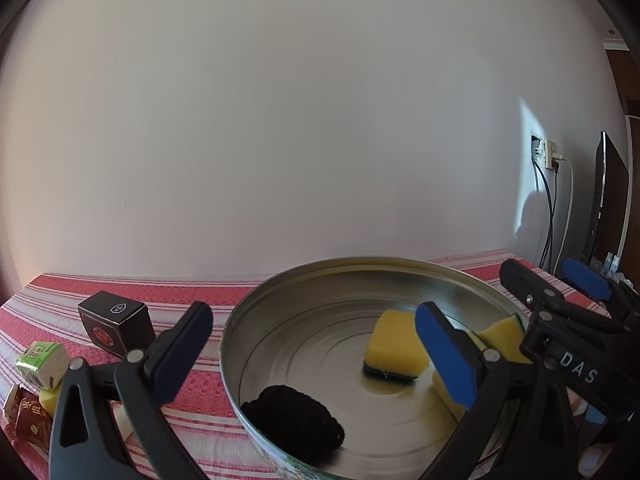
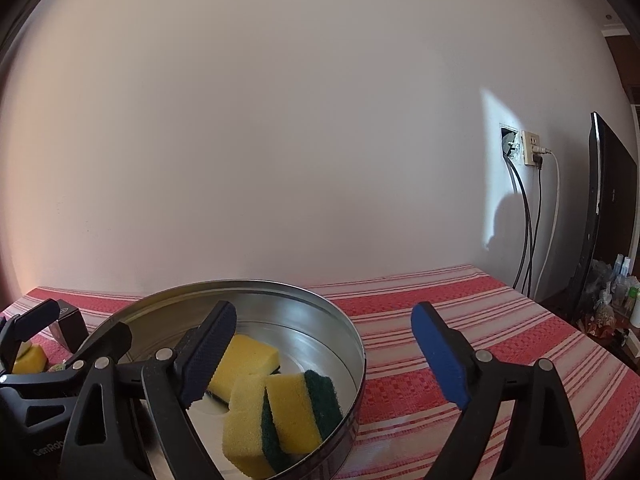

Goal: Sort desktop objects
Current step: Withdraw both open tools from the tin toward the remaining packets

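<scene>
- the left claw (image 1: 316, 356) stood released with its jaws spread wide and nothing between the pads, hovering over the near rim of the round metal tin (image 1: 228, 344).
- in the left wrist view, one finger sat at 8 o'clock outside the tin's wall, and the blue-padded finger (image 1: 446, 354) sat at 4 o'clock over the tin's inside.
- the right claw (image 2: 324, 356) was also released, jaws apart and empty; no earlier view was there to compare.
- in the right wrist view, its dark-padded finger (image 2: 210, 350) hung over the tin's inside at 7 o'clock, and its blue finger stood at 4 o'clock above the red striped cloth (image 2: 500, 320) of the worktop, outside the tin.
- three yellow sponges with green scouring backs lay in the tin: one flat sponge (image 1: 394, 342) near its middle, and two leaning against each other (image 2: 296, 412) at the wall on the right.
- a black fuzzy lump (image 1: 294, 424) lay on the tin floor at 6 o'clock in the left wrist view, apart from the sponges.
- outside the tin, at 9 o'clock in the left wrist view, stood a black box (image 1: 116, 322); nearer the edge lay a green and white packet (image 1: 42, 362), a red packet (image 1: 28, 420) and a bit of yellow sponge (image 1: 50, 400) just beside them.
- a pale wall (image 1: 280, 120) rose behind the worktop, with a socket and cables (image 2: 532, 152) at 2 o'clock.
</scene>
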